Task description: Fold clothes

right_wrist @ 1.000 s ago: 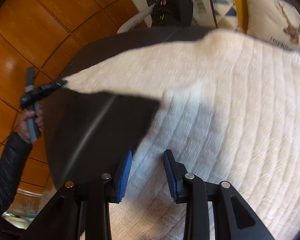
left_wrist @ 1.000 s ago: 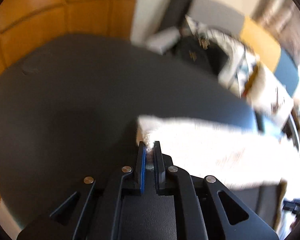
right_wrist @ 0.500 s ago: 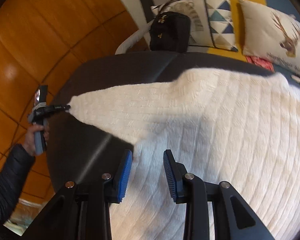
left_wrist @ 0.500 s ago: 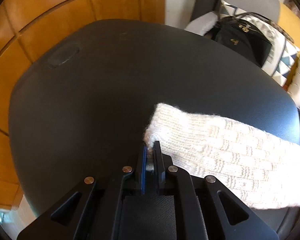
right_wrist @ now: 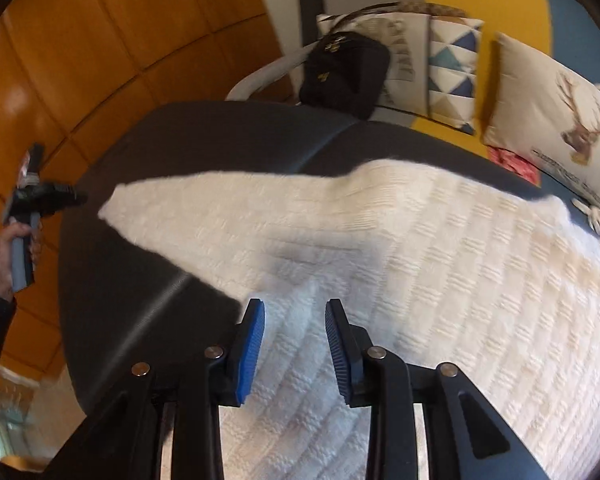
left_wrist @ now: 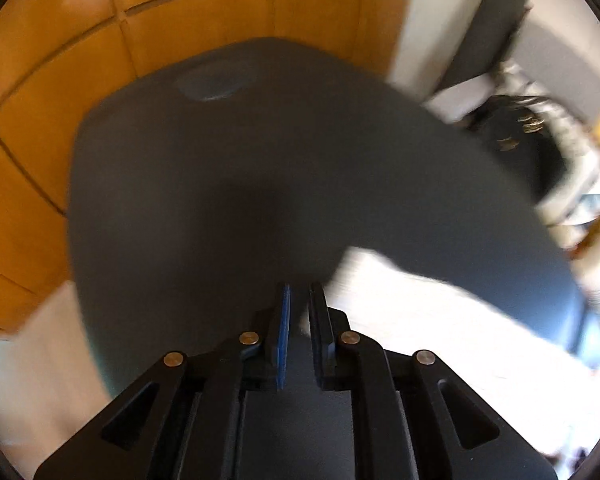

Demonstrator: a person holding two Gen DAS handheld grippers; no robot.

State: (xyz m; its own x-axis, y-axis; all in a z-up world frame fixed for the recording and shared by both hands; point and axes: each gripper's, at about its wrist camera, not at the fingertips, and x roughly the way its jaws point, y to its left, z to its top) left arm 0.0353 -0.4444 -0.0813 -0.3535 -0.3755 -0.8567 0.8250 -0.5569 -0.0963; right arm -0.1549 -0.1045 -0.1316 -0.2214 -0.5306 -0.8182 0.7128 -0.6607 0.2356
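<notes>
**Left jaws opening beside the sweater's tip, right gripper parted over the body**

Your white knit sweater (right_wrist: 440, 280) lies spread on the dark table (right_wrist: 220, 144), one tapering end reaching toward the table's left edge. Your left gripper (left_wrist: 299, 300) points down at the tabletop just beside that end; its jaws are opening, a narrow gap shows between them, and nothing is between the tips. In the right wrist view your left hand (right_wrist: 14, 248) holds it just off the sweater's tip. Your right gripper (right_wrist: 294, 322) hangs over the sweater's near part, jaws parted, gripping nothing. A black bag (right_wrist: 344, 72) and cushions (right_wrist: 548, 108) sit beyond the table.
</notes>
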